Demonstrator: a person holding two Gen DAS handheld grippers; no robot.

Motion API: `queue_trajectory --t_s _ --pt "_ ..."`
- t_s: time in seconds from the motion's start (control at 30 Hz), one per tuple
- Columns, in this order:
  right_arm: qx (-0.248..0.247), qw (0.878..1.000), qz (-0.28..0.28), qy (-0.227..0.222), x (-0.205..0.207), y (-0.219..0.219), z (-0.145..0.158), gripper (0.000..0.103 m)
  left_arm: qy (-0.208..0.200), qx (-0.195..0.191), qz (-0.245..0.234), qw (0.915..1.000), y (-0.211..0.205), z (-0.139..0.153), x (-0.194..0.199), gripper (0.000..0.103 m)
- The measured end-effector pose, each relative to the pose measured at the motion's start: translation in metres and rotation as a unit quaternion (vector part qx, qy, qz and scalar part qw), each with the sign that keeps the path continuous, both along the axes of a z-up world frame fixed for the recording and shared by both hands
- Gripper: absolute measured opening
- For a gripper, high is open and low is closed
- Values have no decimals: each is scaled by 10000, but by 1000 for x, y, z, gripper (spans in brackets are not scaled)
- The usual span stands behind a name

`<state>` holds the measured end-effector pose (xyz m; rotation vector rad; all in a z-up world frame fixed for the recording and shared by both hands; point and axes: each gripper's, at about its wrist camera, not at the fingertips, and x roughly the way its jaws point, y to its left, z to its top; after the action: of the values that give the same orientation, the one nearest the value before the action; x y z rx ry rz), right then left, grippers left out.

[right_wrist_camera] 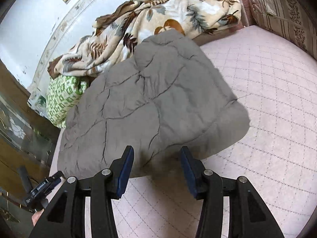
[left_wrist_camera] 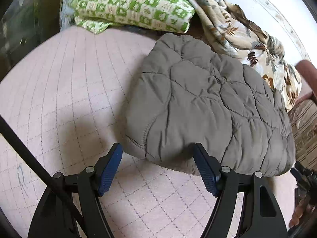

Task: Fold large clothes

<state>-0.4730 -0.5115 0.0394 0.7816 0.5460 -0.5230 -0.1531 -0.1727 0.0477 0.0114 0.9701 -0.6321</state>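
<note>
Blue pads of my left tool [left_wrist_camera: 157, 168] stand apart, empty, at the near left corner of the grey quilted jacket [left_wrist_camera: 208, 103], already a compact bundle on the pink bed cover [left_wrist_camera: 59, 83].

From the right view, my right tool [right_wrist_camera: 156, 167] gapes empty at the jacket's [right_wrist_camera: 150, 103] near edge (fold looks nearly finished); next, I'd judge, pinch that edge.

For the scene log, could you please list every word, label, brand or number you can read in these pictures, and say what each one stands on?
White lettering on the black body of the left gripper, seen in the right wrist view: too small and blurred to read.

Faint pen-like scribble on the pink quilted bed cover: not legible as text.

Nothing readable on the grey quilted jacket, the green patterned pillow or the leaf-print blanket.
</note>
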Motion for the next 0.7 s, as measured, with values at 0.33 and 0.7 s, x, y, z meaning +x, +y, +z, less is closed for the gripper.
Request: queue_trajectory --t_s 0.33,0.7 --pt "-254 9992 25 321 21 -10 -15 52 -110 409 -22 9991 -22 -20 9 78" --pt "527 9950 -469 -708 -37 -20 0 67 1128 -909 434 9885 27 -7 26 79"
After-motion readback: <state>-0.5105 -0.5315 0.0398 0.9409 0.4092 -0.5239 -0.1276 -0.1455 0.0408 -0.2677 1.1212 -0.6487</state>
